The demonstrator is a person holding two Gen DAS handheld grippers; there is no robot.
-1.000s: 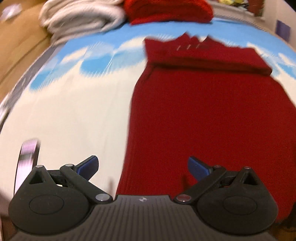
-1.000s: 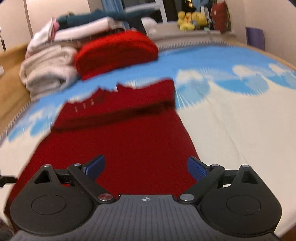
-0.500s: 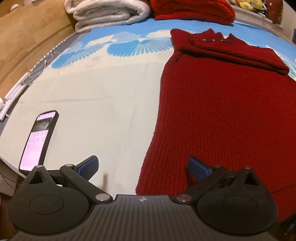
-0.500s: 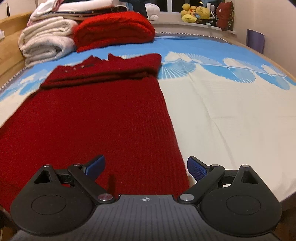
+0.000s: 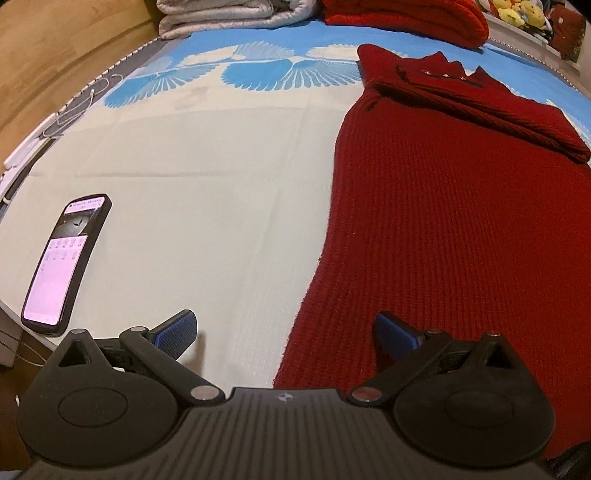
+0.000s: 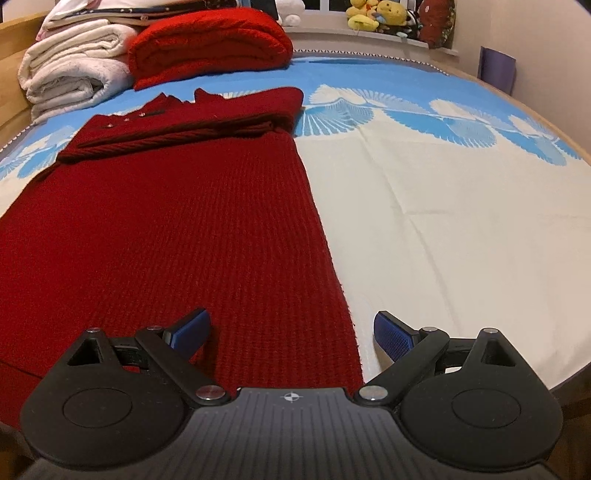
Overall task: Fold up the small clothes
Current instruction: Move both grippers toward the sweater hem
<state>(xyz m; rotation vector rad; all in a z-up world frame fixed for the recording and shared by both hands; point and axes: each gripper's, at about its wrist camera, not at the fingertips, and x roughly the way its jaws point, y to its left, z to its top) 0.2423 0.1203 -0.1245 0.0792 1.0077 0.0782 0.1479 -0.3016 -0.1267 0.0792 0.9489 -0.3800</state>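
Observation:
A dark red knitted sweater (image 5: 443, 221) lies flat on the bed, sleeves folded across its top near the collar; it also shows in the right wrist view (image 6: 177, 229). My left gripper (image 5: 284, 332) is open and empty, straddling the sweater's lower left corner, with one blue pad (image 5: 177, 328) over the sheet and the other on the knit. My right gripper (image 6: 291, 332) is open and empty, straddling the lower right corner, its right pad (image 6: 391, 336) over the sheet.
A lit phone (image 5: 66, 258) lies near the bed's left front edge. Folded white blankets (image 6: 74, 77) and a folded red blanket (image 6: 210, 48) sit at the bed's head. Plush toys (image 6: 376, 18) line the windowsill. The white and blue sheet (image 6: 461, 221) spreads to the right.
Both grippers have pulled back toward the sweater's bottom hem and lowered. The views went from blurred to steady. Both grippers stayed open.

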